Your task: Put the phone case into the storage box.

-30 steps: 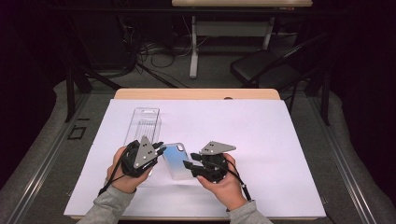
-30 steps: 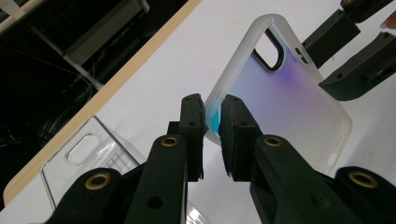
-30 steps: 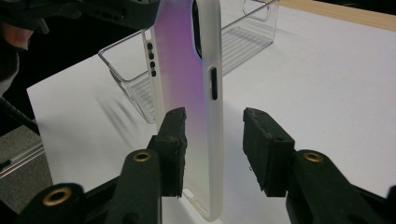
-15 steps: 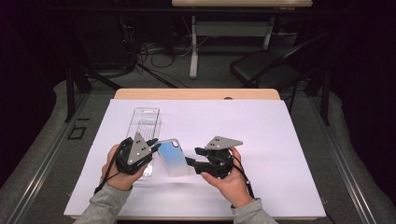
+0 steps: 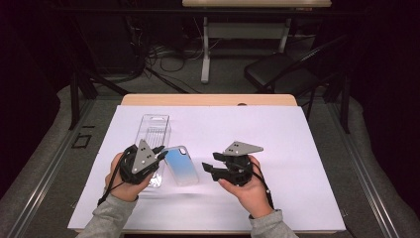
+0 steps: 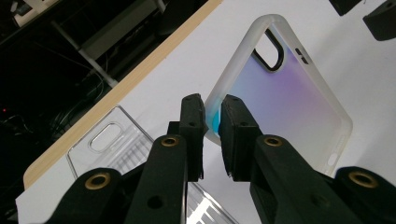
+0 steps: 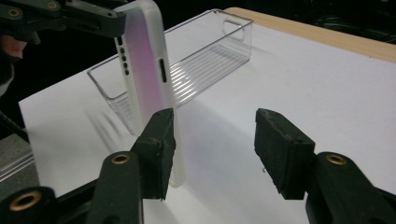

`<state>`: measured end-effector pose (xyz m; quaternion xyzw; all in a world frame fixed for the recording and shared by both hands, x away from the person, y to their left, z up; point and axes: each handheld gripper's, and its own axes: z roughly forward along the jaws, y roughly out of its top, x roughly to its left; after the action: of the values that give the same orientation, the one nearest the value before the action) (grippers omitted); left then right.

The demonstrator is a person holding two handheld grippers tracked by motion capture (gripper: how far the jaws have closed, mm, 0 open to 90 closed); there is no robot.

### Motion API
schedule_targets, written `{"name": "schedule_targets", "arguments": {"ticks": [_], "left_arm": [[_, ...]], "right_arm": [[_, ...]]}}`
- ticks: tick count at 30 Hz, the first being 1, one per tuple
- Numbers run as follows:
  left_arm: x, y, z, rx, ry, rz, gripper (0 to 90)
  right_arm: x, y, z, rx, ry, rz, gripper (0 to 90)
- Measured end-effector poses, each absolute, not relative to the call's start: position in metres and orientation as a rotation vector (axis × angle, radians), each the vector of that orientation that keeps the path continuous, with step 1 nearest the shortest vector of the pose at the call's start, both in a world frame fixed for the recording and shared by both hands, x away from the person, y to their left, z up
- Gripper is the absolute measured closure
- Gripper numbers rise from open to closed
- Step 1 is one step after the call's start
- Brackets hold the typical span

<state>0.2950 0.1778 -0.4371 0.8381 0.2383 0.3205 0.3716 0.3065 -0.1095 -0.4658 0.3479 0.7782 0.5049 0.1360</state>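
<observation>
Phone case (image 6: 289,98): translucent frosted rim, back shading from blue through violet, with a black-edged camera cut-out at its far end. It is being pinched at one long edge by the left gripper (image 6: 212,123), whose two black jaws are closing on the rim with only the thickness of the case between them. In the high view the phone case (image 5: 181,165) is extending from the left gripper (image 5: 161,153) toward the right gripper (image 5: 210,166), lying between the two. In the right gripper view the phone case (image 7: 147,65) is standing on edge, tilted, its lower end reaching down to the white sheet (image 7: 280,70) just beside the right gripper's near jaw; whether the jaw is touching it cannot be told.

Right gripper (image 7: 212,140): jaws are standing wide apart, holding nothing, pointing at the case from its far side relative to the left gripper.

Clear plastic tray (image 6: 116,140): a long, ribbed-bottomed, transparent bin with a slot handle in one end wall. It is lying just behind and below the left gripper's jaws, beyond the case as seen from the right gripper (image 7: 205,51).

White sheet: it is covering the counter (image 5: 208,99) under both grippers; the wooden edge is showing beyond the tray.

Hands: the left hand (image 5: 124,186) and right hand (image 5: 247,191), in grey sleeves, are each gripping a tool body.
</observation>
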Motion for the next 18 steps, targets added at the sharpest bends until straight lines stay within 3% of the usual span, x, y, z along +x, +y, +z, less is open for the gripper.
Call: {"name": "schedule_targets", "arguments": {"ticks": [18], "left_arm": [[0.296,0.184,-0.433,2.129,0.627,0.835,79.9]], "right_arm": [[0.313,-0.137,-0.461,1.087,2.159,1.405,26.9]]}}
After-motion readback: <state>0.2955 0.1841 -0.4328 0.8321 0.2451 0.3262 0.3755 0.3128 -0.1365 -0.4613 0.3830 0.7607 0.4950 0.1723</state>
